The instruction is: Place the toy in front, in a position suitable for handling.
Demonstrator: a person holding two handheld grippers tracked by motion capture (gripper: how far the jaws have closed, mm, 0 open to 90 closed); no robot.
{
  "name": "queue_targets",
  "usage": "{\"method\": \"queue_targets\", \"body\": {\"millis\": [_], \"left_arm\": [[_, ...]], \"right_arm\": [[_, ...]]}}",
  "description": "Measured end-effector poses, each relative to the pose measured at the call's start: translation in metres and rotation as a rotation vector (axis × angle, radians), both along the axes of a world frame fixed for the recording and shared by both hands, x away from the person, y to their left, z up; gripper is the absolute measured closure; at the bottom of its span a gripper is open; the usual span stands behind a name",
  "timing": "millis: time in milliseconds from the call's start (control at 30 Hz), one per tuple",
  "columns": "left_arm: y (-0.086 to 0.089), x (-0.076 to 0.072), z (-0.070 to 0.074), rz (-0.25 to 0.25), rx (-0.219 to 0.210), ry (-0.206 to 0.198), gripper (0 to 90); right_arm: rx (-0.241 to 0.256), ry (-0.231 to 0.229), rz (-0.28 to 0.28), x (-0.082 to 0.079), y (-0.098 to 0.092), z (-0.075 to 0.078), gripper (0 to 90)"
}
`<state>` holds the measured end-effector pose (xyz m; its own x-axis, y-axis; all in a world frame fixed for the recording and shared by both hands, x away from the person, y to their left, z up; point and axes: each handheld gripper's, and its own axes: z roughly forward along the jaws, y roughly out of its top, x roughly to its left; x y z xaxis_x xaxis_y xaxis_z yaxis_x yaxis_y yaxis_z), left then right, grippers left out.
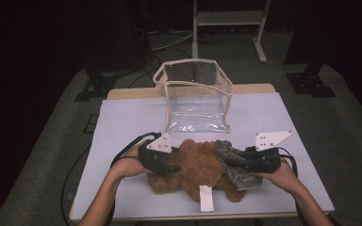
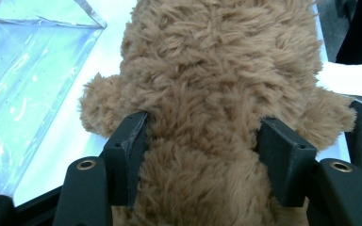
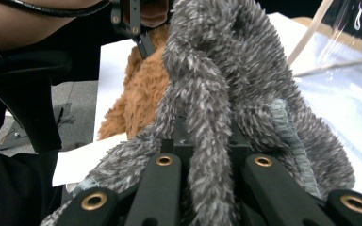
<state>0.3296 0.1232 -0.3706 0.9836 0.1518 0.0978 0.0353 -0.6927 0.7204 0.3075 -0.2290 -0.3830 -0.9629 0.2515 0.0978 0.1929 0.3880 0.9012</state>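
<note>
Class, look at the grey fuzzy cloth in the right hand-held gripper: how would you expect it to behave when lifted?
The grey fuzzy cloth will probably hang floppy: it already folds and drapes over the right hand-held gripper. It looks light, being thin knitted fabric. Its shaggy pile should make it unlikely to slip, though it may drag against the brown plush toy it lies on.

Black gripper [image 1: 169,165] bodies, grey three-cornered plates, brass-ringed screw holes.
</note>
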Motion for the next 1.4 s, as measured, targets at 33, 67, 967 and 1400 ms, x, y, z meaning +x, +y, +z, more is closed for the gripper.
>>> {"method": "queue_targets", "body": {"millis": [33, 67, 967, 1400], "left_arm": [[0.0, 0.0, -0.001, -0.001, -0.006, 0.001, 38.2], [-0.001, -0.001, -0.001, -0.002, -0.009, 0.002, 38.2], [-0.023, -0.013, -0.004, -0.123, 0.031, -0.012, 40.4], [-0.014, -0.009, -0.002, -0.074, -0.003, -0.012, 36.8]], "right_arm": [[-0.006, 0.006, -0.004, -0.001, -0.002, -0.004, 80.4], [-0.012, 0.013, -0.007, -0.003, -0.005, -0.008, 80.4], [-0.032, -0.036, -0.007, 0.022, 0.007, 0.036, 80.0], [-0.092, 0.043, 0.089, 0.022, 0.032, 0.021, 80.7]]}}
